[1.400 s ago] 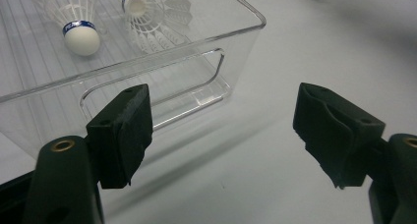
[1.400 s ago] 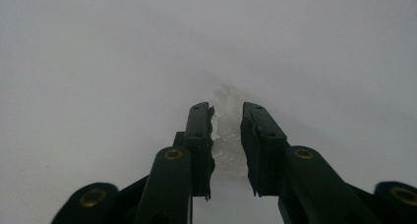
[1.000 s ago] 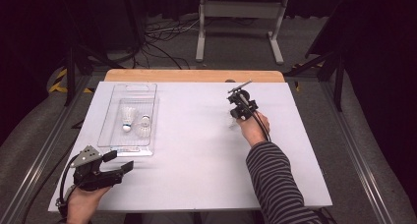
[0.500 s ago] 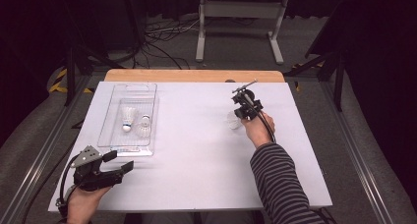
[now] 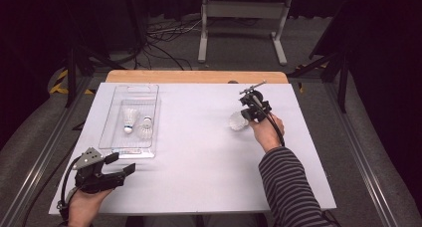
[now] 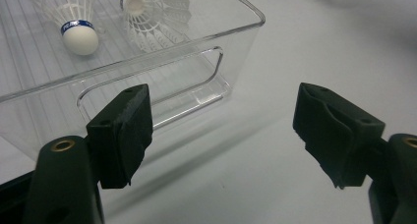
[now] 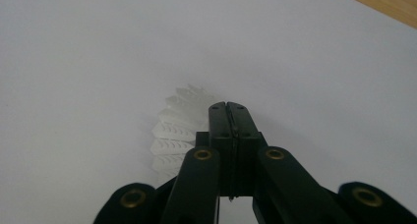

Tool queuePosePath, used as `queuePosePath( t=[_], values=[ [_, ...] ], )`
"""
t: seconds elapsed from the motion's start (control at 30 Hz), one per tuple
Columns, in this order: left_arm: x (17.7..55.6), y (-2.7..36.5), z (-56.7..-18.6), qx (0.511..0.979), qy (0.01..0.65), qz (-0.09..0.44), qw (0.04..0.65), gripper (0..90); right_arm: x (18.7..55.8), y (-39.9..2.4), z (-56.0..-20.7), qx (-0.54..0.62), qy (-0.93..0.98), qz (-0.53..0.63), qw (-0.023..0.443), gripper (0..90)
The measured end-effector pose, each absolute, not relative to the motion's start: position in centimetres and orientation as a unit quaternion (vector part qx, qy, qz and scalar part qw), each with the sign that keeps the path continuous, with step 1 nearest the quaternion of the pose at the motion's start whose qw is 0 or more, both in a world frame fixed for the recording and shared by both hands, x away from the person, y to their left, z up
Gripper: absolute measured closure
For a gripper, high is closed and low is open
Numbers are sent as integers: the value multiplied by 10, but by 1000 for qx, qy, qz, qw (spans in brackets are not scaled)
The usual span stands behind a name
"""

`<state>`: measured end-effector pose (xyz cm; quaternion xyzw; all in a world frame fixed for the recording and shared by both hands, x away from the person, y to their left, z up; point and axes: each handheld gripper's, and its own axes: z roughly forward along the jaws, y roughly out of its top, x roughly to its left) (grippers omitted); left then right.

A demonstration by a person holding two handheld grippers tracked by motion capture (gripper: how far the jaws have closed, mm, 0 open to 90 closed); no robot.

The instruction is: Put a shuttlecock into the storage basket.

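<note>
1. Shuttlecock (image 5: 238,121) sits at the right side of the table (image 5: 199,177), just left of the right gripper (image 5: 247,113).
2. We see the right gripper (image 7: 229,108) clenched on the shuttlecock (image 7: 174,130); its jaws meet over the feather skirt.
3. We see the left gripper (image 5: 117,163) released at the near left, jaws wide apart with nothing between them.
4. We find two more shuttlecocks (image 5: 130,119) lying in the clear tray (image 5: 119,150) just beyond the left gripper (image 6: 221,130).
</note>
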<state>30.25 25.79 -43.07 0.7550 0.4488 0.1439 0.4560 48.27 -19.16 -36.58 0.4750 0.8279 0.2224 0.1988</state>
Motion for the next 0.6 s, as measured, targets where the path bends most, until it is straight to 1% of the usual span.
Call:
queuePosePath(
  t=[0.27,0.6],
  values=[
    [303,258,-431,755,448,144,456,239,475,-196,-358,466,828,244,193,900],
    [303,258,-431,754,449,144,457,239,463,-192,-350,442,838,263,182,900]
  ],
)
